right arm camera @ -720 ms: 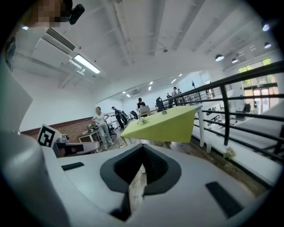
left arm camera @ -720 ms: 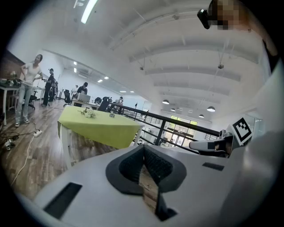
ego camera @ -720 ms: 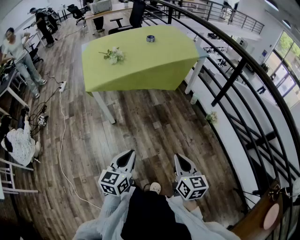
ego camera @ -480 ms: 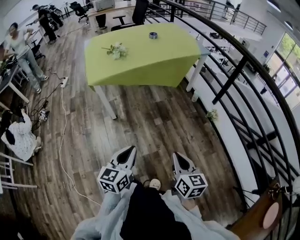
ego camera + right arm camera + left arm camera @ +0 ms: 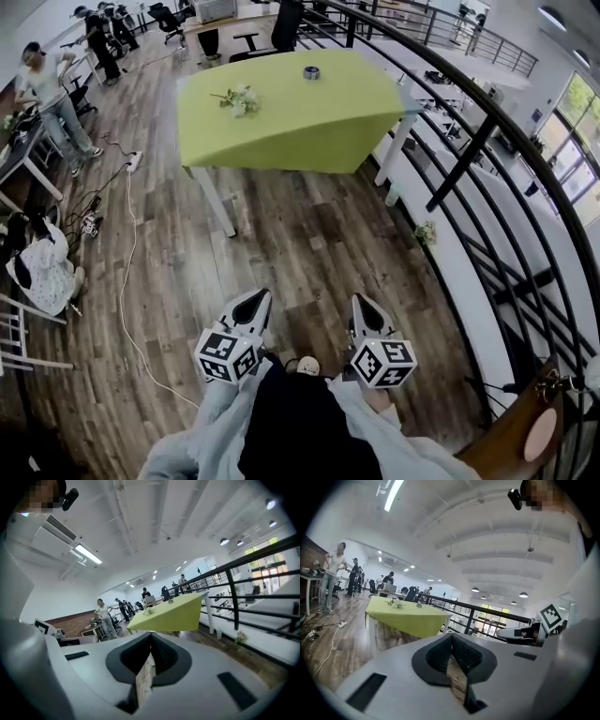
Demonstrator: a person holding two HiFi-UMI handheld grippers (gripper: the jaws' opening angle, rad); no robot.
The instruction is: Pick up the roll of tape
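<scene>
Not much of a grab going on yet. Left gripper and right gripper are both clamped right together with nothing in them, held low in front of the person and pointed at 12 o'clock. The tape is well off at 12 o'clock, sitting flat near the far edge of the green table, with the flowers apart from it toward 11.

What could go wrong, I reckon:
- reaching in with the jaws closed like that would just shove the roll along, maybe off the far edge, since it's close to it
- it's a long lean over from the near side, so a sleeve could drag the cloth and everything on it
- there's a cable trailing on the floor around 9 to 10 o'clock, an easy trip if they go round that way
- the railing hems in the 2 to 3 o'clock side, tight to pass

Containers: none on the table, both things lie loose. A small white thing by the table leg at 1 o'clock might be a cup, too small to say.
</scene>
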